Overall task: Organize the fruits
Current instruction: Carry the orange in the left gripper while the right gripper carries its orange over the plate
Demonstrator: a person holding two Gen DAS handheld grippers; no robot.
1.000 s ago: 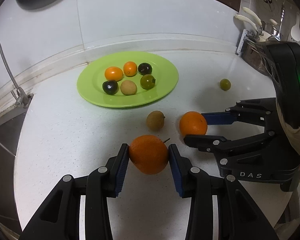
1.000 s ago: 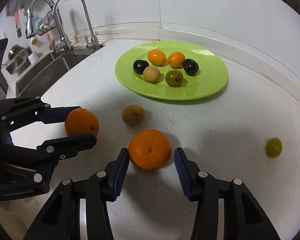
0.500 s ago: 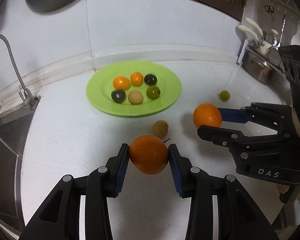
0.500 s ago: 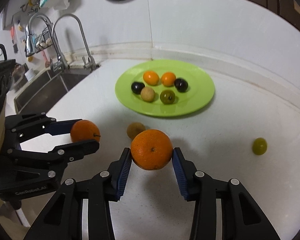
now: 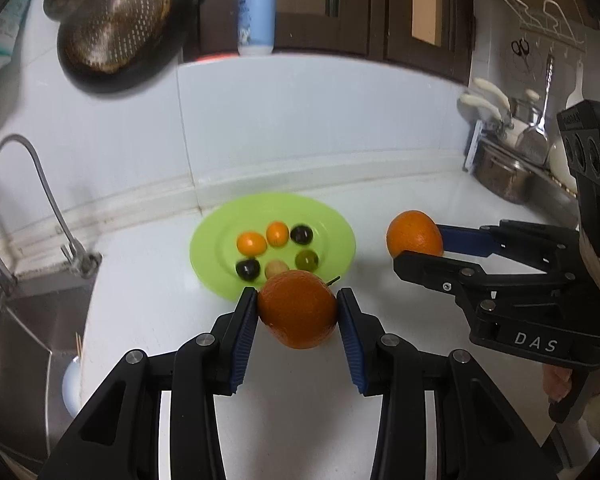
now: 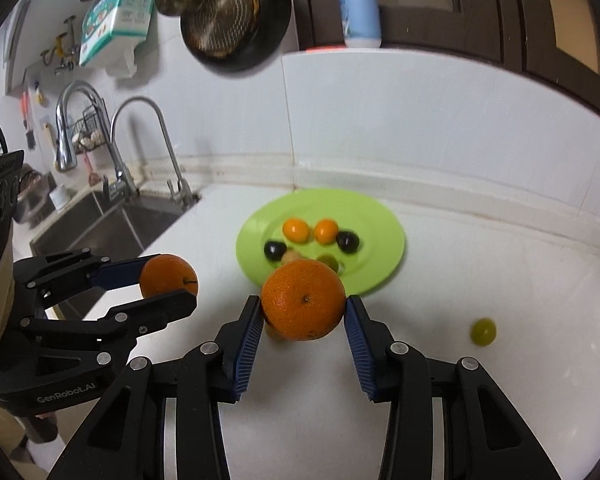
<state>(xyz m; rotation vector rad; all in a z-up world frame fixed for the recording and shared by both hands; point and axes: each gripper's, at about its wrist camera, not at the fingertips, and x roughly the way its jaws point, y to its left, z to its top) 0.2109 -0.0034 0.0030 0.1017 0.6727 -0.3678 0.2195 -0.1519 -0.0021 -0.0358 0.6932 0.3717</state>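
Setting: white kitchen counter [image 5: 148, 264] in a corner, with a sink [image 6: 112, 224] at its left end and a faucet [image 5: 24, 184] beside it.
Plate: a green plate [image 5: 332, 216] near the back wall holds six small fruits, orange, dark, tan and green.
Left gripper [image 5: 298, 314]: blue pads pinch an orange with a stem [image 5: 298, 310], held clear of the counter in front of the plate.
Right gripper [image 6: 304, 312]: jaws pressed onto a second orange [image 6: 303, 300], also lifted.
Loose fruit: a small green fruit [image 6: 483, 331] lies on the counter to the right, well apart from the plate.
Handling: likely firm, fairly heavy, smooth and prone to rolling; best gripped across the widest part.
Writing: "DAS" on the right gripper's body, "GenRobot.AI" on the left's.
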